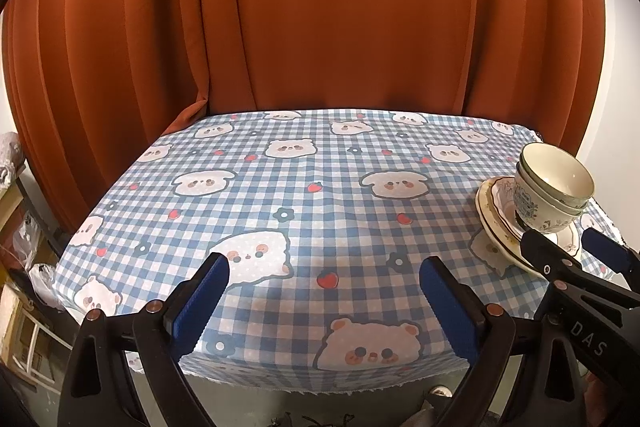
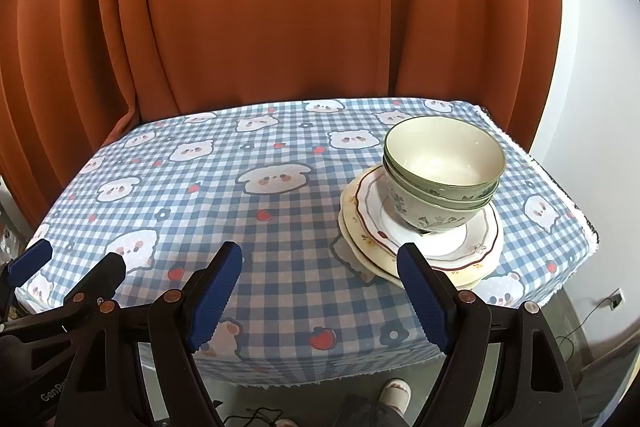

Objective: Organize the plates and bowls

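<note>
Both tongs, left (image 1: 324,277) and right (image 2: 320,267), spread and empty; perhaps 3 nested bowls (image 2: 442,163) atop stacked plates (image 2: 372,219).

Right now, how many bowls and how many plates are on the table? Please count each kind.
Bowls: 3, nested together
Plates: 3, stacked under the bowls
Total: 6 dishes, all in one pile on the checked tablecloth
</note>
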